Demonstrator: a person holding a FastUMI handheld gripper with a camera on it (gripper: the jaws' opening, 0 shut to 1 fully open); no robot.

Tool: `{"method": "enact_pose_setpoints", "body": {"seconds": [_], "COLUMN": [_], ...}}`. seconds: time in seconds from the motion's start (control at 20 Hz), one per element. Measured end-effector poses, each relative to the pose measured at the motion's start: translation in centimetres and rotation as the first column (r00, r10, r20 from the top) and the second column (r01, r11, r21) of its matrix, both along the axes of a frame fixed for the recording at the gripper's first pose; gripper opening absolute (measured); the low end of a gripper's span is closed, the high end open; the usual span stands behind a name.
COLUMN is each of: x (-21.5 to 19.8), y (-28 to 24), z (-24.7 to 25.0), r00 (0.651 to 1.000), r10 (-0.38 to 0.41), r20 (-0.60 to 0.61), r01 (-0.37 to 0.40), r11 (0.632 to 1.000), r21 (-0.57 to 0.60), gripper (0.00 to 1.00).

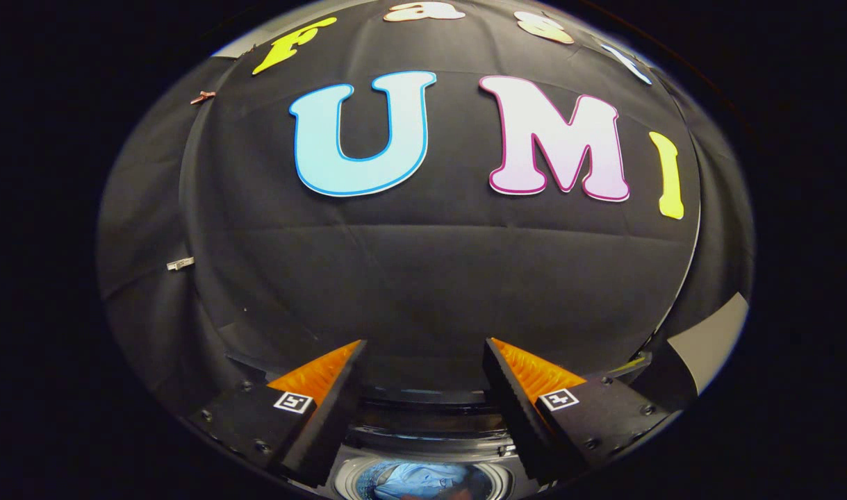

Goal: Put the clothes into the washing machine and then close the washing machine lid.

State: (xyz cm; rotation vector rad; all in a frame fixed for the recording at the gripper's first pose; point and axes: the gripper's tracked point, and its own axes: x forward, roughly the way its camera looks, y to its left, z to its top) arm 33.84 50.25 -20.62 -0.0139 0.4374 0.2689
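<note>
While the gripper (423, 354) hangs with jaws spread and empty, round washing machine (423, 444) drum below, crumpled blue clothes (413, 481) inside.

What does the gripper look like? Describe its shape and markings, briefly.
The gripper has two wedge-shaped fingers with ribbed faces, tapering to their tips. Each sits on a screwed block bearing a square white tag with a black pattern. The fingers stand apart, empty, above the washing machine.
</note>
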Motion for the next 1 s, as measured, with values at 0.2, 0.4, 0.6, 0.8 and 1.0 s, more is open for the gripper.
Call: {"method": "enact_pose_setpoints", "body": {"seconds": [0.2,0.4,0.6,0.8,1.0], "x": [-3.6,-7.0,-9.7,-12.3,-14.0], "y": [-0.7,-1.4,-1.9,-2.2,-2.2], "z": [0.3,0.0,-0.6,-2.8,-6.2], "r00": [0.999,0.997,0.996,1.0,0.996], "r10": [0.005,0.002,-0.012,-0.003,0.039], "r20": [0.04,0.072,0.087,0.005,-0.075], "r01": [-0.006,-0.002,0.011,0.004,-0.045], "r11": [1.0,1.0,1.0,1.0,0.995], "r21": [0.005,0.01,0.004,-0.028,-0.084], "gripper": [1.0,1.0,1.0,1.0,1.0]}}
